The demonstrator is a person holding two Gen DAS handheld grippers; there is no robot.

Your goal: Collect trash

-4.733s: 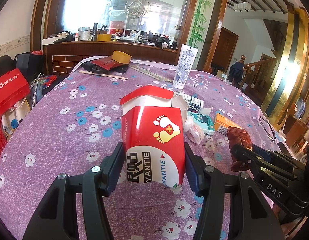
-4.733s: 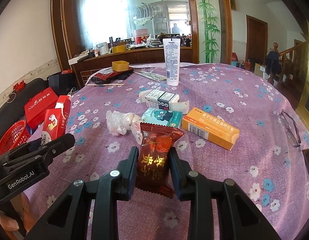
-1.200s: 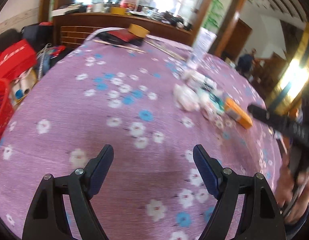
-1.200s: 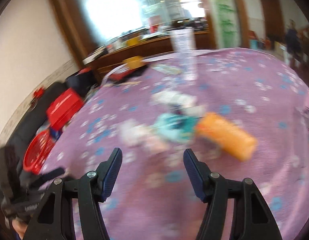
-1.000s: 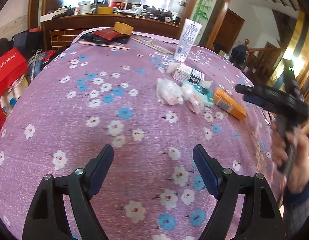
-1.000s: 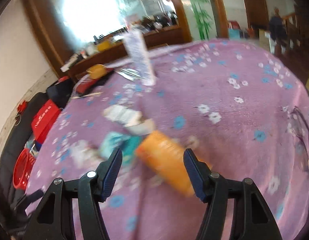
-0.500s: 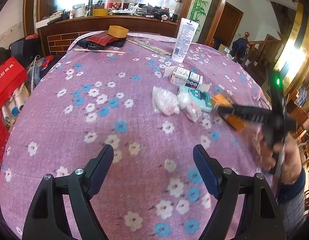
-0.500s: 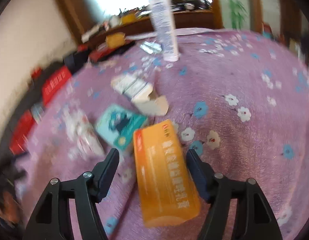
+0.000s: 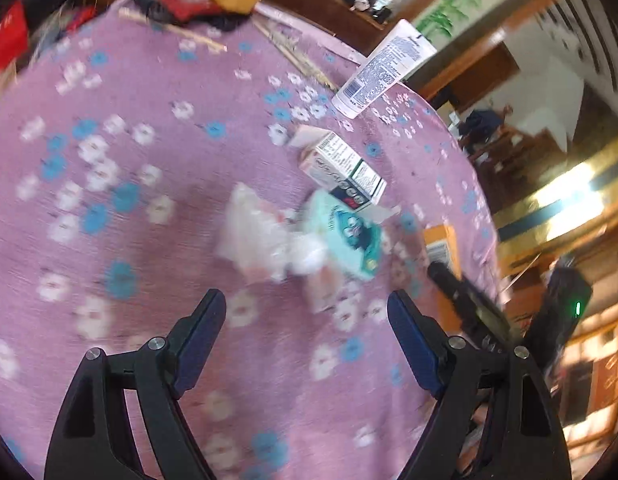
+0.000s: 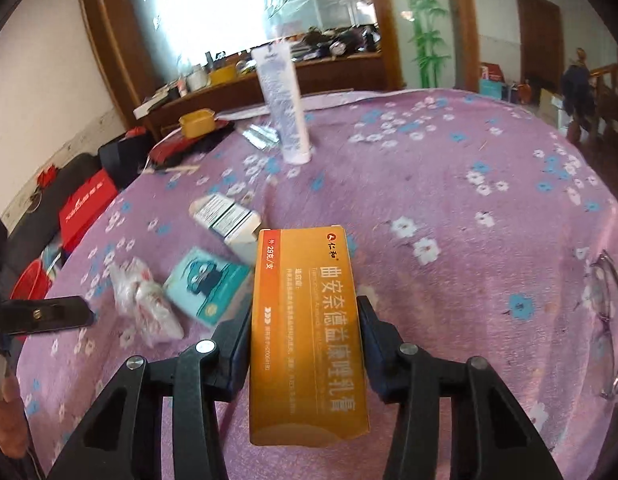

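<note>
Floral tablecloth point(image 10: 469, 200), right gripper point(image 10: 305, 344) clamping orange box point(image 10: 307, 332), left gripper point(image 9: 307, 316) agape

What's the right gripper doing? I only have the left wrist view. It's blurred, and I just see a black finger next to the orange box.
Observer: The right gripper is shut on the orange box, one finger against each long side.
Operator: Anything on the cloth to its right?
Observer: Yes, a pair of eyeglasses lies near the table's right edge.
Operator: Any container in sight?
Observer: A red basket shows past the table's left edge, lower than the tabletop.
</note>
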